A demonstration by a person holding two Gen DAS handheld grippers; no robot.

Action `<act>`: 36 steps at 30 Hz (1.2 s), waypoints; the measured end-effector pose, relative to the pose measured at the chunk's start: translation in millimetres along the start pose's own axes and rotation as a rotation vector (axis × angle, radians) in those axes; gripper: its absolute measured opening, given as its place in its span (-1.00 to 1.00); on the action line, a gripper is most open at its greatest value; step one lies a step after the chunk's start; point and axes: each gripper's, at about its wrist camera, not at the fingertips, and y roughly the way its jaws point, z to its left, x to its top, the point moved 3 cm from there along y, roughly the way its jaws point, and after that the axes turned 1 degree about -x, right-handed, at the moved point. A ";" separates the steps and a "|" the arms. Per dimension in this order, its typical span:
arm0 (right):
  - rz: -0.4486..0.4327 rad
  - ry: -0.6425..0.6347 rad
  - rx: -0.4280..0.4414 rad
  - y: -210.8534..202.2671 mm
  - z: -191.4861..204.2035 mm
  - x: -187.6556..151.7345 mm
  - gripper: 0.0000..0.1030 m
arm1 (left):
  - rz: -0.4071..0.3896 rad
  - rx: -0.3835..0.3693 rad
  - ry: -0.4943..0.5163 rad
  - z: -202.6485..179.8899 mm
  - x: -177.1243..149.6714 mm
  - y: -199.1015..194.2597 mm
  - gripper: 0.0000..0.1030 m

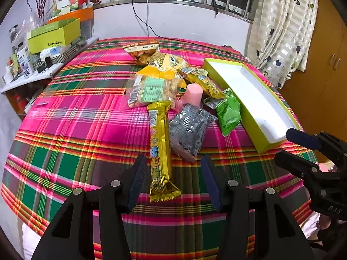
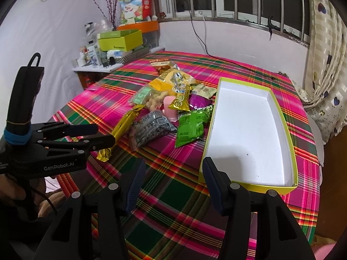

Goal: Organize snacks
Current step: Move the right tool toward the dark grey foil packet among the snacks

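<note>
A pile of snack packets lies on the plaid tablecloth [image 1: 76,130]: a long gold bar [image 1: 160,151], a grey packet [image 1: 188,132], a green packet [image 1: 229,114], a pink cup [image 1: 193,95], a clear bag of biscuits [image 1: 151,92] and yellow bags [image 1: 164,65]. An empty lime-green box [image 1: 258,106] with a white inside stands to the right of them; it also shows in the right wrist view [image 2: 249,134]. My left gripper [image 1: 173,182] is open, its jaws on either side of the gold bar's near end. My right gripper [image 2: 173,186] is open and empty, by the box's near left corner.
A side shelf [image 1: 32,73] at the far left holds a second lime box [image 1: 54,36], bottles and clutter. A black cable [image 1: 143,19] runs down from the window onto the table. A curtain [image 1: 282,32] and a wooden cabinet [image 1: 325,75] stand at the right.
</note>
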 end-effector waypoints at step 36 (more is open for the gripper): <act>0.011 0.031 0.051 7.2 -1.0 -1.2 0.04 | 0.007 0.000 -0.052 10.7 -2.4 5.2 0.02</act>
